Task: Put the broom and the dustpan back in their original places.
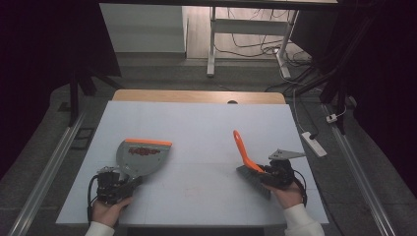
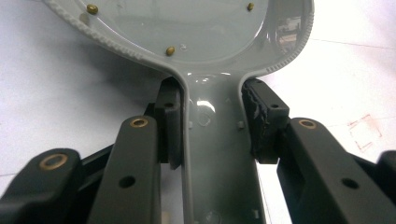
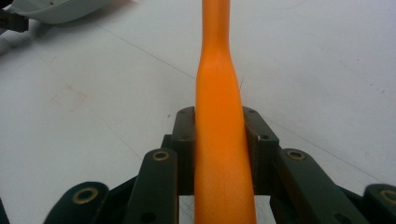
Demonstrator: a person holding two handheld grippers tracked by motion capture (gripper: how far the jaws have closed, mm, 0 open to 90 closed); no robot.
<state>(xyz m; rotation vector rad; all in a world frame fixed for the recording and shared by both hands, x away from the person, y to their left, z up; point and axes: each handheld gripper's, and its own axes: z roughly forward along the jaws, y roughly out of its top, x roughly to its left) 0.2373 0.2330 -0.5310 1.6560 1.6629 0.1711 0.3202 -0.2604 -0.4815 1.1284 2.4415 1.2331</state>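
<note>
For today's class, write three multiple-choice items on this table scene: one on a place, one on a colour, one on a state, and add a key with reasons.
1. Where does the reddish debris lie?
A. in the dustpan, near its front lip
B. under the brush
C. on the floor

2. What colour is the brush handle?
A. green
B. orange
C. white

3. What is the left gripper doing?
A. hanging open above the table
B. clamping the brush bristles
C. clamping the dustpan's grey handle

Key: 1 A, the high view shows the debris inside the pan behind the orange edge. 2 B, the right gripper view shows an orange handle. 3 C, the left gripper view shows both pads pressed on the grey handle.
</note>
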